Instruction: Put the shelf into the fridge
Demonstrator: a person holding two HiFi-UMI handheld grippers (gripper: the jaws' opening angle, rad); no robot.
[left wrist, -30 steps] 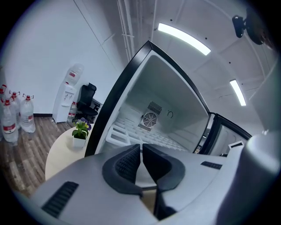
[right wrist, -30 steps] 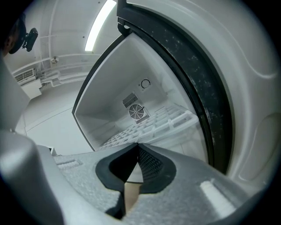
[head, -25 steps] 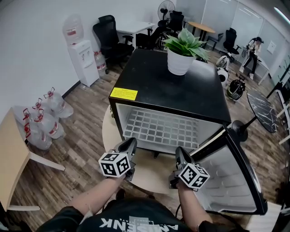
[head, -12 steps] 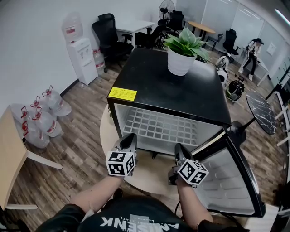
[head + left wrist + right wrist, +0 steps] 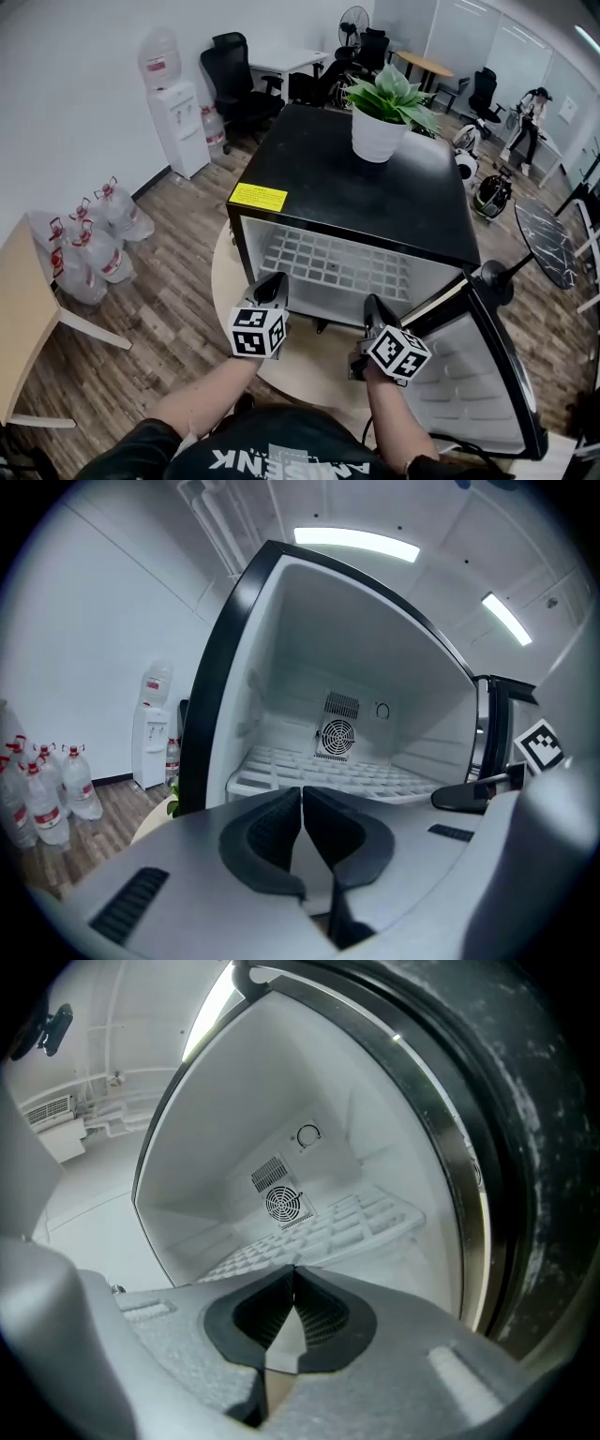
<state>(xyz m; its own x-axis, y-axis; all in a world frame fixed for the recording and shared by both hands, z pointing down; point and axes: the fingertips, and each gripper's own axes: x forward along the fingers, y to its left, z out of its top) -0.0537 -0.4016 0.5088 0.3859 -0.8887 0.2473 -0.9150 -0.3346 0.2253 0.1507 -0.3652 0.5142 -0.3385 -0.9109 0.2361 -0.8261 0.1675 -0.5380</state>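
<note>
The white grid shelf (image 5: 333, 267) lies flat inside the small black fridge (image 5: 347, 178), whose door (image 5: 487, 375) hangs open to the right. My left gripper (image 5: 273, 282) is shut and empty, just in front of the fridge's lower left opening. My right gripper (image 5: 372, 306) is shut and empty, in front of the lower right opening beside the door. In the left gripper view the shelf (image 5: 328, 772) sits beyond the closed jaws of the left gripper (image 5: 302, 794), below the rear fan. The right gripper view shows the shelf (image 5: 323, 1232) past the closed right gripper (image 5: 293, 1274).
The fridge stands on a round pale table (image 5: 300, 361). A potted plant (image 5: 384, 112) sits on its top. A water dispenser (image 5: 173, 103) and several water bottles (image 5: 89, 244) are at the left, with a wooden table (image 5: 23, 319) at the far left. Office chairs stand behind.
My left gripper has shifted a little right and up, nearer the fridge opening. The right gripper has hardly moved. The shelf stays in place inside.
</note>
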